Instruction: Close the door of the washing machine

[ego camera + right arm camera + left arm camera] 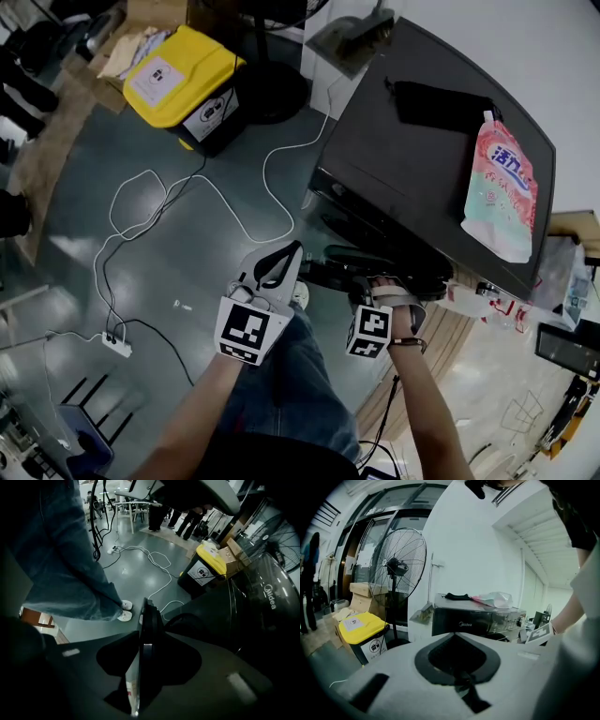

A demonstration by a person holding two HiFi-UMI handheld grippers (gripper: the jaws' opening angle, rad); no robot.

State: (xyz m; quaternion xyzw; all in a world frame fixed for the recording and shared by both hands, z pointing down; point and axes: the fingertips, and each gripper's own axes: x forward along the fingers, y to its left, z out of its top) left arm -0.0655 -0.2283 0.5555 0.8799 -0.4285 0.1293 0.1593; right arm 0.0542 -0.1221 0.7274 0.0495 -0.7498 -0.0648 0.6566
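Note:
The dark washing machine [412, 159] stands at the right of the head view, its round door [412, 272] swung open toward me. My right gripper [372, 283] points steeply down onto the door's rim. In the right gripper view the thin dark door edge [146, 634] runs straight between the jaws, which are shut on it; the machine's front [262, 611] lies at the right. My left gripper [292, 251] hangs to the left of the door, apart from it, its pale jaws [454, 633] shut and holding nothing. It faces the machine [473, 620] from a distance.
A pink detergent pouch [502, 187] and a black object [441, 105] lie on the machine's top. A yellow-lidded bin [183, 80], a white cable [187, 197] and a power strip [116, 345] are on the floor at the left. A standing fan [397, 569] is beside the machine.

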